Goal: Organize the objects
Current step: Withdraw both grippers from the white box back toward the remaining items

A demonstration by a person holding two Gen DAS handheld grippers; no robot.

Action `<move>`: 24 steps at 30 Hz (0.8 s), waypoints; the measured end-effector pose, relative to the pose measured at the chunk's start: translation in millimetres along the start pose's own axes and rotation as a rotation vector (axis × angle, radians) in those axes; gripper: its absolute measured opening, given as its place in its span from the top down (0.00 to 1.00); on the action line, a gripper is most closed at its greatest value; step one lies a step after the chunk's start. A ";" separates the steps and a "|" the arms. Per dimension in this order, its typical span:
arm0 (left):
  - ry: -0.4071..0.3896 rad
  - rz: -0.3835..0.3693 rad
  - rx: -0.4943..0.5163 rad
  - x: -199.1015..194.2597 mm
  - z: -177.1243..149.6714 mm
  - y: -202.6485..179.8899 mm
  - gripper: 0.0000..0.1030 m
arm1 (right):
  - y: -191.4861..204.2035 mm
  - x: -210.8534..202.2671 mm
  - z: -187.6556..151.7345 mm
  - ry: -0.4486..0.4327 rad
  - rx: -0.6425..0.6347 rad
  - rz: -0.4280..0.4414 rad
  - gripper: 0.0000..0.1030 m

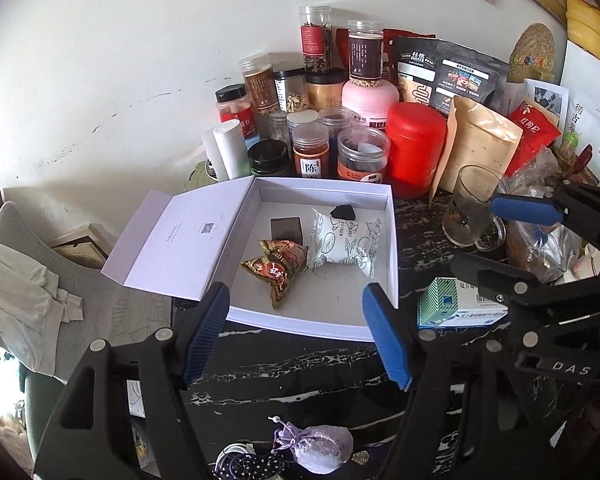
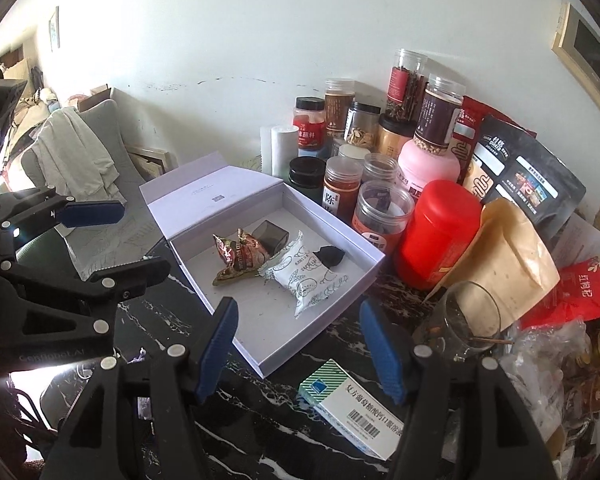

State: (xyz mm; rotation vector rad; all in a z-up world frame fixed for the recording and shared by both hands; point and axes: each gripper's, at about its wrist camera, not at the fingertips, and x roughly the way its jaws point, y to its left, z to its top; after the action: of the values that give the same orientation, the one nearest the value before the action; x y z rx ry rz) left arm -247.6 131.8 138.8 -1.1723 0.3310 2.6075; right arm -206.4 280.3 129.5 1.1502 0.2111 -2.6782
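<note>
Both grippers hover empty with jaws spread wide: the left gripper (image 1: 296, 332) faces the near edge of the open white box (image 1: 392, 240), and the right gripper (image 2: 298, 344) sits between that box and the medicine carton (image 2: 352, 408) on the dark marble table (image 1: 300, 364). The step in hand appears to be choosing the next loose item; the carton, just beside the box, is the likely pick for the right gripper. Approach room is open at the near side only, since jars (image 1: 364, 160) and a glass mug (image 2: 466, 320) crowd the far and right edges
</note>
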 end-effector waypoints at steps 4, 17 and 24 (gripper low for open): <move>-0.010 0.013 0.000 -17.4 -19.9 -2.6 0.34 | 9.8 -10.2 -12.2 -0.014 -0.009 0.009 0.38; -0.025 0.079 -0.013 -67.0 -84.0 -7.0 0.32 | 47.6 -39.6 -54.2 -0.044 -0.050 0.095 0.38; -0.006 0.071 -0.028 -82.6 -121.4 -12.7 0.31 | 63.8 -44.2 -73.3 -0.034 -0.070 0.135 0.38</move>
State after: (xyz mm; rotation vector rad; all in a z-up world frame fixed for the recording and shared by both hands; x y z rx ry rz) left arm -106.2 94.1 121.3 -1.1829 0.3420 2.6845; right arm -109.4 240.9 108.6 1.0587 0.2126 -2.5495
